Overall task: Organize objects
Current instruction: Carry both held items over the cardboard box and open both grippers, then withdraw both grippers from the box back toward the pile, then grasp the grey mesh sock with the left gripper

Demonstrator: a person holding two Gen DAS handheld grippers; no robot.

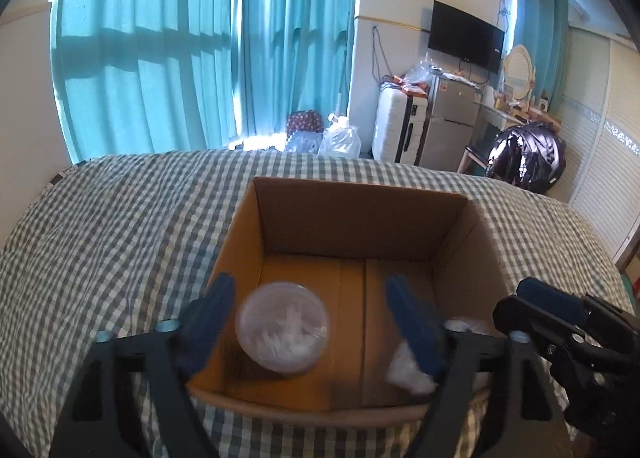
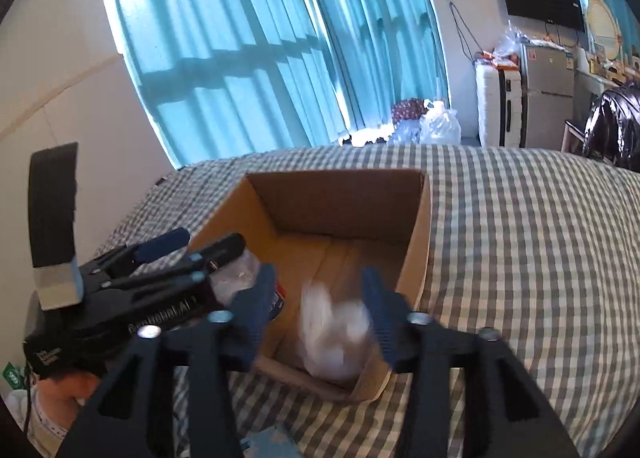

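On checked bedspread (image 1: 120, 218), soft and rumpled: open corrugated cardboard box (image 1: 360, 210), rigid brown walls, placed as collection bin. Above near rim, left gripper (image 1: 308, 322) spread wide, clear round plastic cup (image 1: 283, 332) between pads, untouched, blurred, apparently dropping. Right gripper (image 2: 318, 310) half-open around crumpled white bag (image 2: 334, 334), likewise released.

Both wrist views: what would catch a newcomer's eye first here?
The open cardboard box in the middle of the checked bedspread, with a clear round container blurred between the open left gripper fingers. In the right view, a blurred white crumpled bag sits between the open right gripper fingers. Behind, bright teal curtains fill the window.
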